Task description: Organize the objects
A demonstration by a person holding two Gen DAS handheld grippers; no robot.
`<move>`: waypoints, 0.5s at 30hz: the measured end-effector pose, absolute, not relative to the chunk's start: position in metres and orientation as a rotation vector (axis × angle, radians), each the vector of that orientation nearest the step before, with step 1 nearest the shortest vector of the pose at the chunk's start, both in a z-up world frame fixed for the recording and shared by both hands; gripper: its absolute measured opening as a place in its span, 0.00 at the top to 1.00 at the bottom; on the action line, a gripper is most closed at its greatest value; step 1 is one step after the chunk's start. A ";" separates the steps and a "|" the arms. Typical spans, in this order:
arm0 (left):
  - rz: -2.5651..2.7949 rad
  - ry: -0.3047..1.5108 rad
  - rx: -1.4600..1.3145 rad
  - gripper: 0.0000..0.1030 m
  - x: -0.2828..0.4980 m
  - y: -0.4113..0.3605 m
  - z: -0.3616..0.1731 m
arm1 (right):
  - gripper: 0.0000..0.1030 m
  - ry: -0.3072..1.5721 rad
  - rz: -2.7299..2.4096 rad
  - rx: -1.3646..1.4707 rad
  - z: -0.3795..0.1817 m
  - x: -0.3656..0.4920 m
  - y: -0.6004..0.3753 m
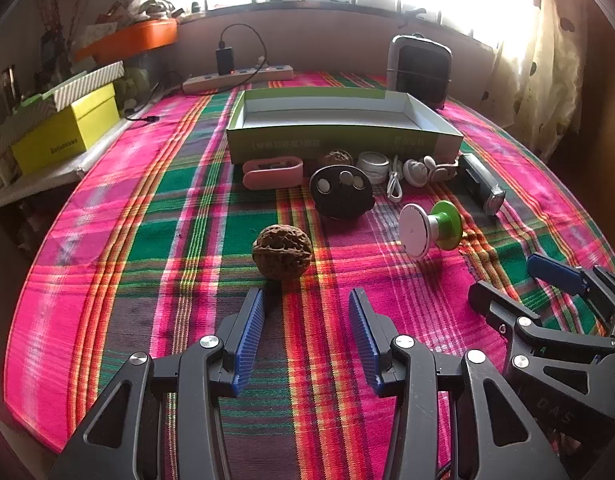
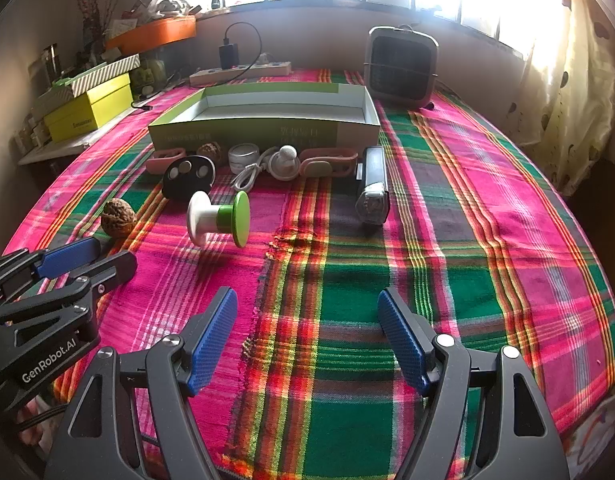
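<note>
An empty green-and-white box [image 1: 339,120] [image 2: 267,120] stands on the plaid tablecloth. Small objects lie before it: a walnut [image 1: 281,252] [image 2: 118,217], a white-and-green spool [image 1: 431,230] [image 2: 219,218], a black oval case [image 1: 341,191] [image 2: 189,176], a pink clip [image 1: 273,173], a white jar [image 1: 373,164] [image 2: 243,156], a white cable [image 1: 394,184] [image 2: 249,176], a grey flashlight [image 1: 483,182] [image 2: 372,186]. My left gripper [image 1: 307,300] is open, just short of the walnut. My right gripper [image 2: 307,300] is open and empty over bare cloth.
A small heater [image 1: 421,70] [image 2: 401,66] and a power strip [image 1: 237,78] [image 2: 239,72] stand behind the box. Yellow boxes [image 1: 67,128] sit on a shelf at the left. A curtain [image 2: 567,80] hangs at the right.
</note>
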State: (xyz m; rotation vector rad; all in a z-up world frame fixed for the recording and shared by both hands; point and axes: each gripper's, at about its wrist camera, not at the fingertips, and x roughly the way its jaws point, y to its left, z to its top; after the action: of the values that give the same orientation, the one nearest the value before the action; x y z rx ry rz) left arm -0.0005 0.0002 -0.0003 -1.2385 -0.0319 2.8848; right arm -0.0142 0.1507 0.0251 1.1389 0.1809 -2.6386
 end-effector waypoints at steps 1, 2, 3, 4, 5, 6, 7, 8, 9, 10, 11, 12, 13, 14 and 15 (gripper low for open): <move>2.884 -0.035 -1.238 0.60 0.000 0.000 0.000 | 0.29 0.180 -2.637 1.141 0.025 -0.014 0.150; 2.883 -0.037 -1.238 0.60 0.000 -0.001 0.000 | 0.29 0.179 -2.637 1.143 0.025 -0.014 0.150; 2.884 -0.035 -1.239 0.60 0.000 -0.001 -0.001 | 0.29 0.179 -2.636 1.144 0.026 -0.014 0.153; 2.884 -0.034 -1.239 0.60 0.000 -0.001 -0.001 | 0.29 0.179 -2.636 1.144 0.026 -0.014 0.153; 2.884 -0.032 -1.239 0.60 0.000 -0.001 -0.001 | 0.29 0.178 -2.636 1.144 0.026 -0.014 0.153; 2.884 -0.033 -1.239 0.60 0.000 -0.001 -0.001 | 0.29 0.179 -2.636 1.143 0.026 -0.014 0.152; 2.884 -0.032 -1.238 0.60 0.000 -0.001 -0.001 | 0.29 0.181 -2.636 1.143 0.027 -0.014 0.152; 2.884 -0.030 -1.238 0.60 0.000 -0.001 -0.001 | 0.29 0.181 -2.636 1.143 0.028 -0.015 0.152; 2.884 -0.031 -1.239 0.60 0.000 -0.002 0.000 | 0.29 0.182 -2.636 1.143 0.028 -0.015 0.152; 2.883 -0.032 -1.238 0.60 0.000 -0.001 0.000 | 0.29 0.183 -2.635 1.143 0.028 -0.014 0.152; 2.883 -0.031 -1.238 0.60 0.000 -0.001 0.000 | 0.29 0.184 -2.635 1.144 0.028 -0.015 0.152; 2.882 -0.029 -1.238 0.60 0.000 -0.001 0.000 | 0.29 0.184 -2.634 1.144 0.028 -0.014 0.152; 2.882 -0.028 -1.239 0.60 0.000 -0.001 0.000 | 0.29 0.186 -2.634 1.144 0.028 -0.014 0.151; 2.881 -0.028 -1.240 0.60 0.000 -0.001 0.000 | 0.29 0.189 -2.633 1.144 0.028 -0.014 0.151; 2.880 -0.026 -1.240 0.60 0.000 -0.001 0.000 | 0.29 0.191 -2.629 1.144 0.028 -0.014 0.150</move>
State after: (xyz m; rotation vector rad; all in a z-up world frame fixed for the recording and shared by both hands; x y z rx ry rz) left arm 0.0003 -0.0010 -0.0002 -1.2403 -0.0257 2.8800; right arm -0.0140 0.1497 0.0278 1.1443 0.1913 -2.6293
